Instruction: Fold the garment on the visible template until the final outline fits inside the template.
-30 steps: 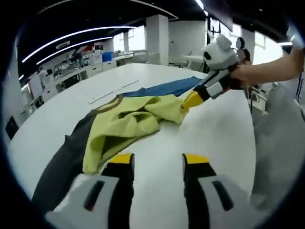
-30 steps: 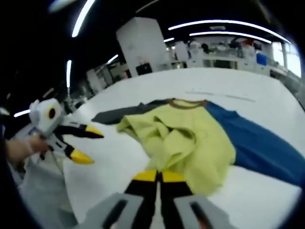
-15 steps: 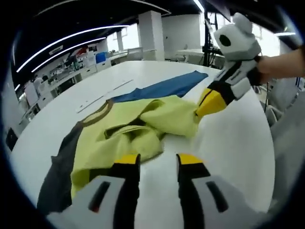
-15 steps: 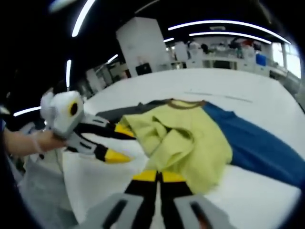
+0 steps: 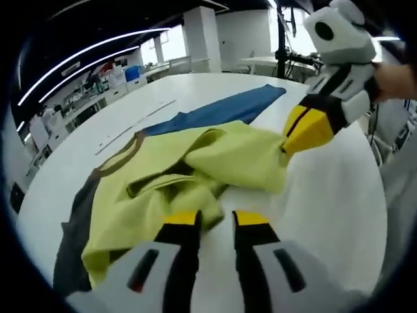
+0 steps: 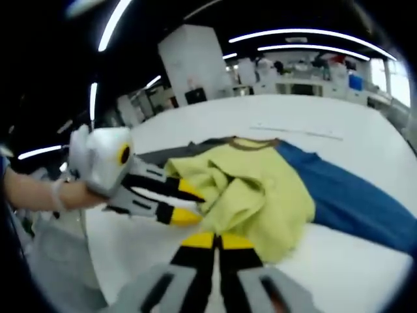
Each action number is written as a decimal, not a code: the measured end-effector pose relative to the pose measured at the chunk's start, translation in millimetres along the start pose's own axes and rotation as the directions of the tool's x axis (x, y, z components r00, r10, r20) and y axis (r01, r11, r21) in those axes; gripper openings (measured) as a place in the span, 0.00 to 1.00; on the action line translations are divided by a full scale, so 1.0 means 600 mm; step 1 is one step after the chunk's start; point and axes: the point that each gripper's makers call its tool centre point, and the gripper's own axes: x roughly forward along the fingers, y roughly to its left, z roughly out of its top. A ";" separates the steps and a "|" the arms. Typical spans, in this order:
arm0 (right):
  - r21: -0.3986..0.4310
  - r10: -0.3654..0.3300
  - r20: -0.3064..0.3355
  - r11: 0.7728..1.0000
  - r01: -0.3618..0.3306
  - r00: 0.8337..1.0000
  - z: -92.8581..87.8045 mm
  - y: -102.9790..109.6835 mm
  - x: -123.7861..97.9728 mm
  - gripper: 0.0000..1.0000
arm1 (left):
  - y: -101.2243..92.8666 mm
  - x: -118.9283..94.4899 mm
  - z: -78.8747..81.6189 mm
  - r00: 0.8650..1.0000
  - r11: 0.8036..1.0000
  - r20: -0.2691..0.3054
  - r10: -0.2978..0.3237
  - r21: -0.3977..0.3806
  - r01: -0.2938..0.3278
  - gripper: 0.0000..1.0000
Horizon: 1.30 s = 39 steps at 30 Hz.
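Observation:
A crumpled garment [image 5: 163, 182] lies on the white table [image 5: 326, 215]. It has a yellow-green body, a brown collar [image 5: 120, 156], a blue sleeve [image 5: 228, 111] and a dark grey sleeve [image 5: 71, 241]. My left gripper [image 5: 216, 218] stands open at the near edge of the yellow-green cloth, its jaws a short way apart with a fold reaching between them. My right gripper [image 6: 218, 241] is shut on the garment [image 6: 260, 195] at its hem. It enters the left gripper view as the right gripper [image 5: 290, 143] holding that hem slightly raised. The left gripper [image 6: 189, 203] comes in from the left, touching the cloth.
A thin pale strip [image 5: 133, 124] lies on the table beyond the garment. A person's hand [image 6: 32, 195] holds the left gripper. Bare tabletop [image 6: 365, 274] lies to the near side. A white pillar [image 6: 192, 62] and lab benches [image 5: 98, 88] stand far behind.
The left gripper has moved up to the garment's near edge and its jaws have narrowed. The right gripper has stayed shut on the hem, which now sits a little higher.

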 end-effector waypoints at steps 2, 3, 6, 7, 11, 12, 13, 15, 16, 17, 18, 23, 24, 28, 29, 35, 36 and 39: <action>0.008 -0.002 0.006 1.000 0.002 1.000 0.000 -0.001 0.000 0.00 | -0.003 0.002 -0.001 1.000 1.000 -0.008 -0.001 -0.004 0.001 0.15; 0.012 -0.002 0.006 1.000 0.002 1.000 -0.001 -0.002 -0.001 0.00 | -0.003 0.002 -0.001 1.000 1.000 -0.010 -0.001 -0.002 0.001 0.15; 0.017 -0.005 0.008 1.000 0.004 1.000 -0.003 -0.006 -0.001 0.00 | 0.000 0.003 -0.002 1.000 1.000 -0.009 0.005 -0.002 -0.005 0.12; 0.018 -0.005 0.007 1.000 0.005 1.000 -0.003 -0.005 -0.001 0.00 | 0.002 0.003 -0.002 1.000 1.000 -0.011 0.010 0.000 -0.010 0.10; 0.019 -0.005 0.006 1.000 0.005 1.000 -0.006 -0.007 0.001 0.00 | 0.009 0.004 -0.009 0.999 0.999 -0.029 0.034 -0.034 -0.035 0.01; 0.015 -0.005 0.005 1.000 0.005 1.000 -0.007 -0.006 0.001 0.00 | 0.007 0.004 -0.009 0.999 0.997 -0.024 0.026 -0.066 -0.028 0.00; 0.013 -0.005 0.003 1.000 0.005 1.000 -0.007 -0.006 0.000 0.00 | 0.007 0.002 -0.009 0.999 0.996 -0.025 0.026 -0.085 -0.028 0.00; 0.004 -0.005 0.003 1.000 0.005 1.000 -0.007 -0.006 0.000 0.00 | 0.009 -0.006 -0.007 0.999 0.996 -0.017 0.027 -0.080 -0.029 0.00; 0.003 -0.005 0.003 1.000 0.005 1.000 -0.007 -0.006 0.000 0.00 | 0.006 -0.011 -0.005 1.000 0.996 -0.016 0.023 -0.086 -0.024 0.00; 0.001 -0.005 0.002 1.000 0.005 1.000 -0.008 -0.005 -0.001 0.00 | 0.005 -0.015 -0.004 1.000 0.996 -0.015 0.022 -0.085 -0.023 0.00; 0.000 -0.005 0.001 1.000 0.005 1.000 -0.008 -0.005 -0.002 0.00 | 0.007 -0.021 -0.004 1.000 0.996 -0.011 0.021 -0.084 -0.021 0.00; -0.010 -0.007 -0.003 1.000 0.007 1.000 -0.012 -0.002 -0.015 0.00 | 0.011 -0.063 0.001 0.999 0.995 0.023 0.025 -0.099 -0.023 0.00; -0.010 -0.008 -0.003 1.000 0.008 1.000 -0.013 -0.002 -0.017 0.00 | 0.009 -0.068 0.001 0.999 0.995 0.024 0.025 -0.098 -0.023 0.00; -0.014 -0.011 -0.012 1.000 0.010 1.000 -0.021 -0.006 -0.027 0.00 | 0.011 -0.109 -0.014 0.999 0.995 0.031 0.038 -0.095 -0.035 0.00; -0.016 -0.011 -0.015 1.000 0.011 1.000 -0.024 -0.004 -0.030 0.00 | 0.012 -0.120 -0.022 0.999 0.994 0.030 0.044 -0.101 -0.040 0.00; -0.018 -0.013 -0.028 1.000 0.012 1.000 -0.039 -0.003 -0.045 0.00 | 0.015 -0.170 -0.069 0.998 0.987 0.014 0.068 -0.144 -0.065 0.00; -0.018 -0.013 -0.031 1.000 0.012 0.999 -0.041 -0.002 -0.048 0.00 | 0.018 -0.176 -0.077 0.997 0.986 0.012 0.070 -0.151 -0.068 0.00; -0.028 -0.010 -0.050 1.000 0.009 0.999 -0.054 -0.002 -0.056 0.00 | 0.017 -0.195 -0.098 0.997 0.982 -0.003 0.082 -0.169 -0.082 0.00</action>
